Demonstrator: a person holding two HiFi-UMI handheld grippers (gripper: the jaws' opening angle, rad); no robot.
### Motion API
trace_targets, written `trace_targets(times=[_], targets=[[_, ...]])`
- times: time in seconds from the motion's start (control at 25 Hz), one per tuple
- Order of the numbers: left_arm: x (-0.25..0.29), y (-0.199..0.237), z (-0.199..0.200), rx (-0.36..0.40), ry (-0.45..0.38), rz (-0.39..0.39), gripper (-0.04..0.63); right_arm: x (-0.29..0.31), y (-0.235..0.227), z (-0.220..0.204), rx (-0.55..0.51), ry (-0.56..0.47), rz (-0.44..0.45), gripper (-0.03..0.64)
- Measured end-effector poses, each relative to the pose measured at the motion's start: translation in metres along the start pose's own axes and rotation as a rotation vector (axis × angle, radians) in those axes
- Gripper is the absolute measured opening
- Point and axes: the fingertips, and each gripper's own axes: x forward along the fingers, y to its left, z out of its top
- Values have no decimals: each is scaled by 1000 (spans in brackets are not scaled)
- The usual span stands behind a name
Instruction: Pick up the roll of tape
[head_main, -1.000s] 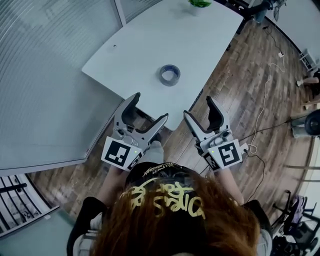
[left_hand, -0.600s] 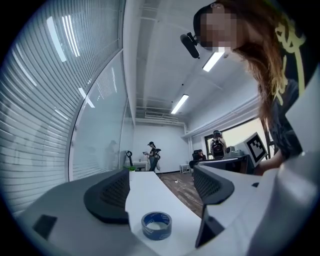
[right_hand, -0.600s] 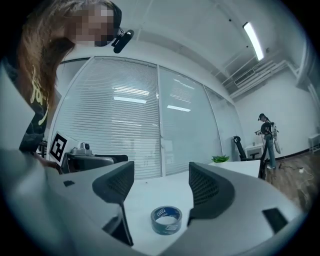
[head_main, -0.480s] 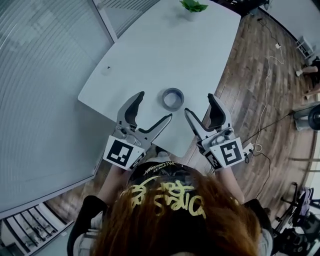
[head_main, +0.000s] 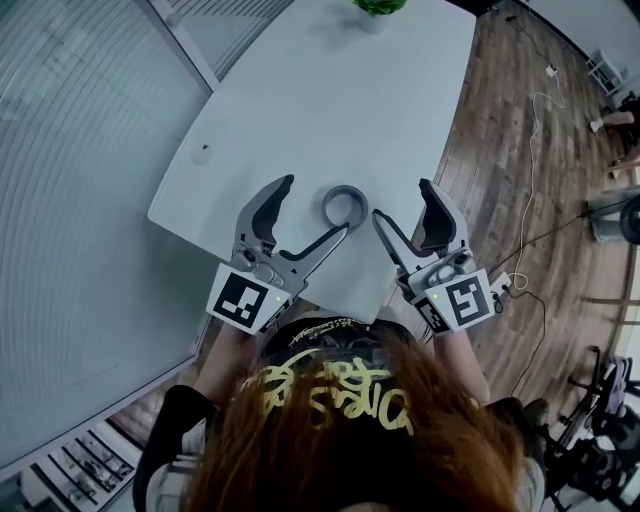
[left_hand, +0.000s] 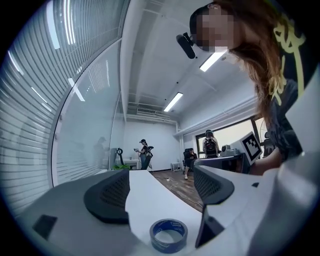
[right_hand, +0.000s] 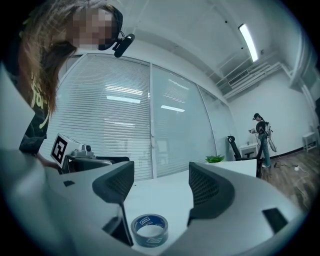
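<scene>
The roll of tape (head_main: 344, 206) is lying flat near the white worktop's (head_main: 330, 90) front edge, while the left hand-held gripper (head_main: 312, 208) and right hand-held gripper (head_main: 403, 203) are flanking it, jaws spread wide and empty.

One tape roll (head_main: 344, 206), two grippers (head_main: 314, 208) (head_main: 403, 202) (one table (head_main: 330, 100))

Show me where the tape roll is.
Head view: the roll of tape lies on the white table near its edge, between the left hand-held gripper and right hand-held gripper.
</scene>
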Motion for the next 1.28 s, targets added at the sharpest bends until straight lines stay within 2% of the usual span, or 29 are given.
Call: trace_targets(times=[0.24, 0.4, 0.48, 0.68, 0.88, 1.08, 1.28], targets=[[13, -8, -5, 5, -3, 16, 394, -6, -21, -15, -21, 62, 61, 324], [8, -16, -18, 6, 37, 40, 394, -5, -25, -19, -19, 72, 154, 324], [9, -19, -19, 8, 48, 42, 394, -3, -23, -16, -58, 69, 205, 324], [6, -22, -35, 30, 108, 45, 394, -2, -11, -39, -116, 183, 336, 324], [5, -22, -77, 18, 206, 8, 402, -7, -9, -88, -174, 326, 468, 333], [5, -21, -136, 72, 362, -21, 411, -11, -6, -145, -197, 481, 565, 344], [15, -18, -174, 102, 494, -35, 411, -2, -5, -183, -279, 552, 639, 344]])
